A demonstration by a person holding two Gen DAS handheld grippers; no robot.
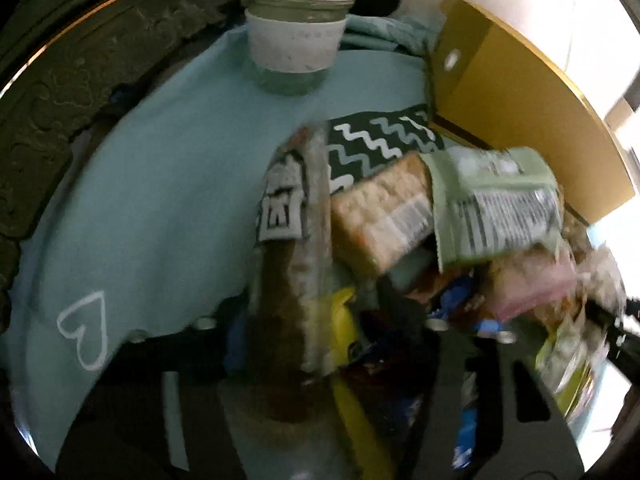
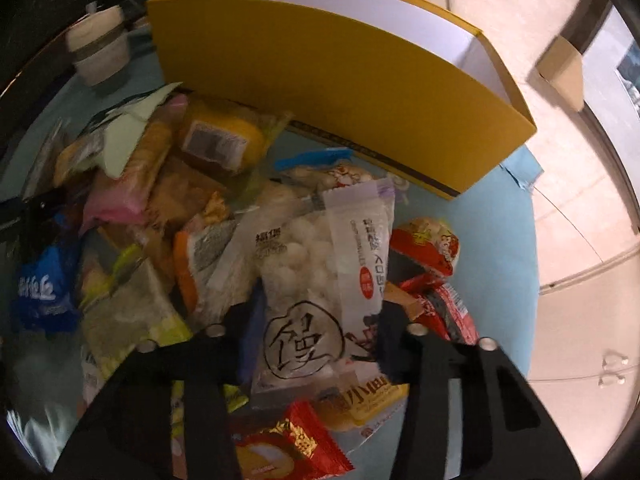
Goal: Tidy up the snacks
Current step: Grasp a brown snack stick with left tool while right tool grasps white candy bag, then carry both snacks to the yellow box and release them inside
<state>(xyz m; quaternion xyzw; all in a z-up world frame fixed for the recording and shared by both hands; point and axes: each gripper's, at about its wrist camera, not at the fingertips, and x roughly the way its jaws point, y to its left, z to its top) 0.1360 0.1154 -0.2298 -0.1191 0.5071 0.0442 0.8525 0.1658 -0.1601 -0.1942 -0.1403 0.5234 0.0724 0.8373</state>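
Note:
A pile of wrapped snacks lies on a light blue cloth (image 1: pixel 160 208) beside an open yellow box (image 2: pixel 320 92). In the left wrist view my left gripper (image 1: pixel 320 320) is over the pile; a long clear pack with a dark bar (image 1: pixel 292 260) stands between its fingers, blurred, and I cannot tell if it is gripped. A tan cake pack (image 1: pixel 380 216) and a green packet (image 1: pixel 496 208) lie behind it. My right gripper (image 2: pixel 316 328) is open around a clear white packet of small white balls (image 2: pixel 320 272).
A glass jar with a white lid (image 1: pixel 296 32) stands at the back of the cloth; it also shows in the right wrist view (image 2: pixel 100 52). The yellow box (image 1: pixel 520 112) is at the right. A dark carved edge (image 1: pixel 60 100) curves round the left. Pale floor (image 2: pixel 580 240) lies beyond the table.

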